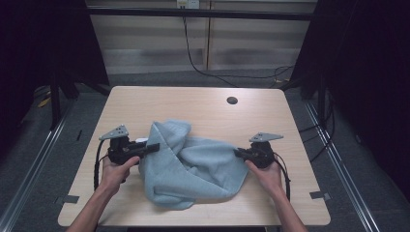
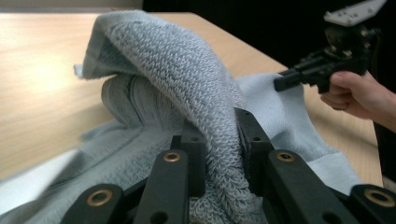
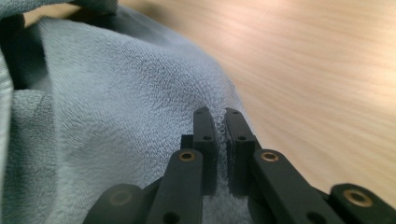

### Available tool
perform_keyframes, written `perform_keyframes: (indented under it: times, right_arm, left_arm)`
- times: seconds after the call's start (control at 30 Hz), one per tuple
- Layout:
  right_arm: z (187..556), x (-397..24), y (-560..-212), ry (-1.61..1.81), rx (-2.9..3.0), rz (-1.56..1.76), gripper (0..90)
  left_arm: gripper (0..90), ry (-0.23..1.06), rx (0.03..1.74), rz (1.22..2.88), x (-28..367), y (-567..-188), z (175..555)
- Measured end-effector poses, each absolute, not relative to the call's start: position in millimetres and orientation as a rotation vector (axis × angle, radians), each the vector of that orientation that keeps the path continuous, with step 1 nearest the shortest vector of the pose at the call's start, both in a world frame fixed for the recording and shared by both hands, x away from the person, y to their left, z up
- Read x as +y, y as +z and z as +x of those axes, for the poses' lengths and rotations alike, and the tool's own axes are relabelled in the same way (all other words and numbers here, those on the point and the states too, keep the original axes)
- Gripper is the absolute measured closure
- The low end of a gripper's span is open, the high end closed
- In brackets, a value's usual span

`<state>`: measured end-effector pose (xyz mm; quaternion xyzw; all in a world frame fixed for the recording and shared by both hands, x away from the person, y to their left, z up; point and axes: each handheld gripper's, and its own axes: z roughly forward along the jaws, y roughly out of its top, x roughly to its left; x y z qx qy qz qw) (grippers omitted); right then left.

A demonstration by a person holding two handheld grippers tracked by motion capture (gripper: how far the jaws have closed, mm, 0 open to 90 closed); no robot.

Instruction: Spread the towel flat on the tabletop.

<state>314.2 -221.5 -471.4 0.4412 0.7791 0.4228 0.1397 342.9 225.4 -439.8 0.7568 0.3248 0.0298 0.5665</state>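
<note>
Both claws are clamped on the towel (image 1: pixel 193 164): left claw (image 2: pixel 223 154) on a thick fold, right claw (image 3: pixel 220 149) on a thin edge. I'd lift both evenly and keep it taut so it clears the bench (image 1: pixel 203 104).

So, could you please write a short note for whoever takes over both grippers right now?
Left gripper: shut on a thick fold of the light blue towel, at its left side.
Right gripper: shut on a thin edge of the towel, at its right side.
Towel: crumpled in a heap at the middle of the wooden table, its bulk resting on the top, with one fold standing up toward the left gripper.
Done: both sides gripped.
Left: probably lift, spread the towel flat, then fold it.
</note>
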Motion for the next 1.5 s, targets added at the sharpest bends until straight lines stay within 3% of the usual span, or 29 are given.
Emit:
perform_keyframes:
  times: [0.5,0.77,1.07,1.3,1.33,1.37,1.4,1.5]
  right_arm:
    - [337.9,-267.8,-380.6,1.291,2.002,1.284,85.8]
    - [360.2,-280.3,-335.3,1.278,1.935,1.266,86.1]
    - [378.5,-285.6,-301.6,1.333,1.833,1.241,86.2]
    - [338.1,-285.2,-329.4,1.289,1.939,1.205,86.2]
    - [319.3,-283.9,-355.3,1.276,1.999,1.234,86.1]
    - [319.3,-283.9,-355.3,1.276,1.999,1.234,86.1]
    - [304.8,-280.4,-380.6,1.218,2.066,1.254,86.0]
    - [288.2,-277.8,-411.5,1.175,2.135,1.287,85.7]
  left_arm:
    - [76.7,0.24,0.811,1.624,260.9,-379.8,356.2]
    - [77.1,0.362,0.834,1.521,281.2,-321.0,375.2]
    - [77.1,0.429,0.801,1.506,277.8,-299.0,376.1]
    - [76.9,0.371,0.794,1.625,282.3,-353.7,337.8]
    - [76.9,0.31,0.822,1.642,283.1,-380.2,326.4]
    - [76.8,0.31,0.822,1.642,283.1,-380.2,326.4]
    - [76.6,0.281,0.84,1.696,281.4,-405.4,315.6]
    - [76.4,0.217,0.831,1.793,277.9,-433.7,300.2]
